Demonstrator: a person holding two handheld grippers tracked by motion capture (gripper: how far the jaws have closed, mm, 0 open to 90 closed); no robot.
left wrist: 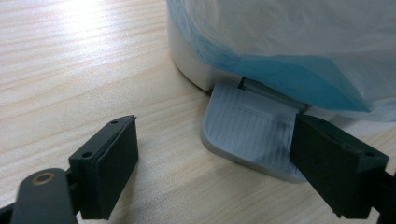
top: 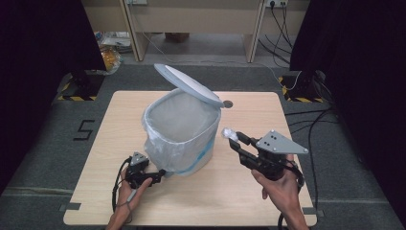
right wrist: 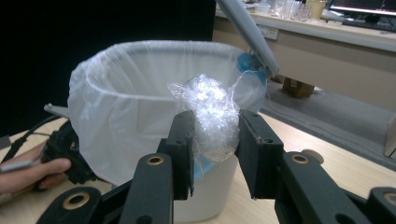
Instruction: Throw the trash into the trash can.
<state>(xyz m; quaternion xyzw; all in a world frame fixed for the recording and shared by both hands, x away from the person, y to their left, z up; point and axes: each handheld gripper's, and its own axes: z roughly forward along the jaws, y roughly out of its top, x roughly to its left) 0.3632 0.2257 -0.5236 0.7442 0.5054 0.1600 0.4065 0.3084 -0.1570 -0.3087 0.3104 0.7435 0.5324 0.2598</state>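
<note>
A white pedal bin [top: 184, 139] lined with a thin plastic bag stands mid-table, its grey lid [top: 187, 84] tilted up and open. My left gripper [top: 161, 173] lies low at the bin's front left. In the left gripper view it [left wrist: 215, 140] is open, and its right-hand jaw rests on the ribbed grey pedal [left wrist: 252, 128]. To the right of the bin my right gripper [top: 235, 140] is raised and shut on a crumpled wad of clear plastic [top: 229, 132]. In the right gripper view the wad [right wrist: 212, 109] sits between the jaws [right wrist: 212, 128], just short of the bin's rim [right wrist: 140, 51].
The wooden table [top: 287, 120] has bare room on both sides of the bin. A small round hole [top: 228, 103] sits near its far edge. Cables [top: 311, 124] run over the floor at the right. A person's hand [right wrist: 28, 170] with the left gripper shows beside the bin.
</note>
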